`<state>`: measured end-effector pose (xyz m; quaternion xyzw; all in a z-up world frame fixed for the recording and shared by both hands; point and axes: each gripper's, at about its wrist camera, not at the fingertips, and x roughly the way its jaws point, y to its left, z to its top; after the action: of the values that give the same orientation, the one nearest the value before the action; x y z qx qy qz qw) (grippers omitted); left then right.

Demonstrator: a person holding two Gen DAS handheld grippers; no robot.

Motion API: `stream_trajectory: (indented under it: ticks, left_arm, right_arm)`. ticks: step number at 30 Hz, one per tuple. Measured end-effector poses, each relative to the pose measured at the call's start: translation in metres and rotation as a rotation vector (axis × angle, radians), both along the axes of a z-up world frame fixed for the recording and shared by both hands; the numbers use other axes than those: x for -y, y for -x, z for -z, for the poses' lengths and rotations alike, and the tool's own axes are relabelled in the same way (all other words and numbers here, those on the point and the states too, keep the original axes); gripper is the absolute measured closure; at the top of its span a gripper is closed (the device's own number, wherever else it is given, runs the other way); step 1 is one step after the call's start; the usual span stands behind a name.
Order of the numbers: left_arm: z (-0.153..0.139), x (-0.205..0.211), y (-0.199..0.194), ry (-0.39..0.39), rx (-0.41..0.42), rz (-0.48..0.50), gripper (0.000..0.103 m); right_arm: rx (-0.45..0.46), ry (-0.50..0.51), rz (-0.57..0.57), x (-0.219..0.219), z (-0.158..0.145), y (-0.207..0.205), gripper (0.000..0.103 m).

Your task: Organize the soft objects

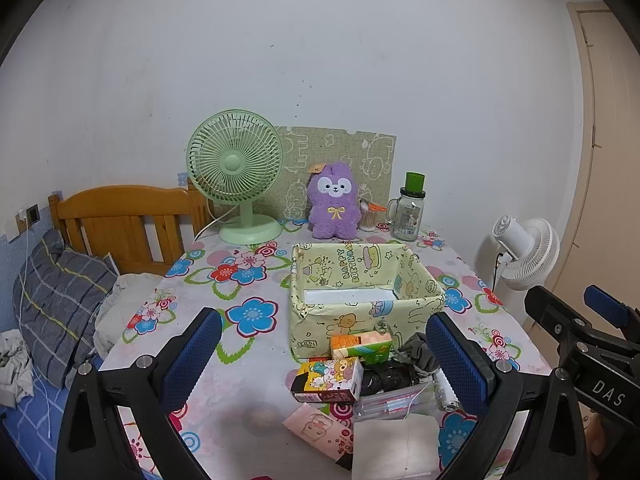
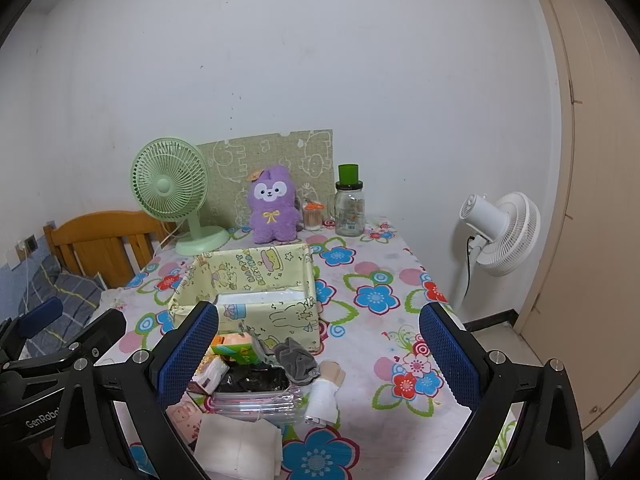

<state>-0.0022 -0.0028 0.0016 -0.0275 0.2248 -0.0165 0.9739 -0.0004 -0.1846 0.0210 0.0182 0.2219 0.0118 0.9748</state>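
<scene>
A pile of soft things lies at the table's near edge: a folded white cloth [image 1: 394,446] [image 2: 240,446], tissue packs [image 1: 360,346] [image 2: 234,350], a cartoon-printed pack [image 1: 328,380], a grey sock [image 2: 296,358], a clear zip bag with something black inside [image 2: 256,394] and a white roll [image 2: 324,400]. Behind it stands an open yellow box [image 1: 360,322] [image 2: 280,312], seemingly empty. A purple plush [image 1: 334,206] [image 2: 274,204] sits at the back. My left gripper [image 1: 326,358] and right gripper [image 2: 318,354] hover open above the pile, holding nothing.
A green desk fan [image 1: 236,172] and a glass jar with green lid [image 1: 408,210] stand at the table's back, next to a small pot of sticks [image 1: 368,216]. A white floor fan [image 2: 500,234] stands right of the table, a bed with a pillow [image 1: 60,304] to the left.
</scene>
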Motion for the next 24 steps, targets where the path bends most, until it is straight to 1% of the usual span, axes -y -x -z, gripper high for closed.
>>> stream_trajectory:
  ticks: [9, 17, 20, 24]
  left_arm:
    - [0.000, 0.000, 0.000, -0.004, -0.001, -0.003, 0.000]
    - [0.007, -0.001, -0.007, -0.003, -0.017, -0.002, 0.001]
    - [0.008, -0.001, -0.009, -0.003, -0.022, 0.000, 0.001]
    - [0.014, -0.001, -0.015, -0.002, -0.034, 0.004, 0.003]
  right_arm:
    - [-0.001, -0.003, -0.002, -0.002, -0.002, -0.001, 0.001]
    - [-0.003, -0.009, -0.004, -0.002, 0.000, -0.001, 0.002]
    - [-0.007, -0.009, -0.009, -0.004, 0.000, -0.003, 0.004]
    - [-0.021, -0.012, -0.010, -0.004, 0.004, -0.010, 0.005]
